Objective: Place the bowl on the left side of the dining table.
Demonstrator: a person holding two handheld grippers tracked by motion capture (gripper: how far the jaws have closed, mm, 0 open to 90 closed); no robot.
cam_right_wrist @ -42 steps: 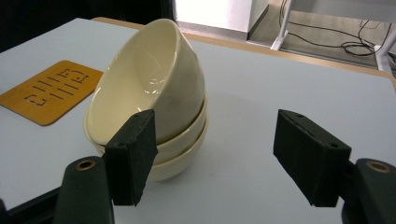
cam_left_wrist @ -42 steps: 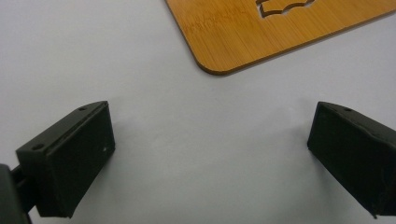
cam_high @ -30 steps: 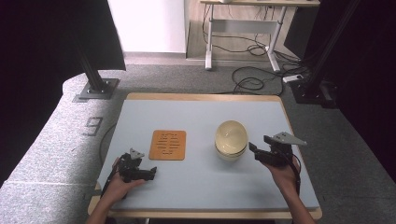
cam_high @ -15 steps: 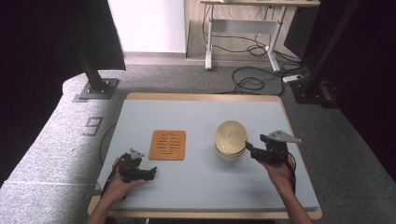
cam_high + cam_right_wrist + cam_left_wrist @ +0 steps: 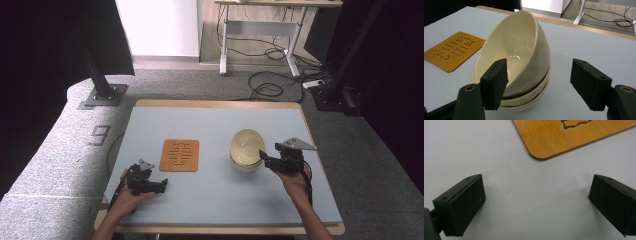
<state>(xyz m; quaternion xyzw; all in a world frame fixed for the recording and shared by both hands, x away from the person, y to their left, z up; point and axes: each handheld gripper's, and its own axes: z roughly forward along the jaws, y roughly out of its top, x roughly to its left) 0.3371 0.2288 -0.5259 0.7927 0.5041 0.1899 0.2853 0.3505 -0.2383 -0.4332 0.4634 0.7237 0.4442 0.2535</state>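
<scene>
**Tilted top bowl could slip as the right hand-held gripper closes in**

A stack of cream bowls (image 5: 247, 150) stands right of centre on the pale blue tabletop (image 5: 210, 125); the top bowl (image 5: 516, 47) sits tilted in the ones beneath it, its rim raised on one side and its opening turned toward the bamboo trivet (image 5: 180, 155) that lies flat to the left, well apart from the stack; the right hand-held gripper (image 5: 539, 85) is just beside the stack with its jaws spread wide and nothing between the pads; one jaw stands in front of the top bowl's rim, the other is out over bare tabletop; whether the near pad touches the bowl cannot be told.

The left hand-held gripper (image 5: 536, 202) rests low on the tabletop near the trivet's corner, jaws also wide and empty.

The likely risks: the glazed wall is smooth and curved, so pads closing on it may slide off; a nudge to the leaning bowl could rock it out of the stack or shift the whole pile; pinching two rims at once could lift more than one bowl; nothing steadies the lower bowls.
</scene>
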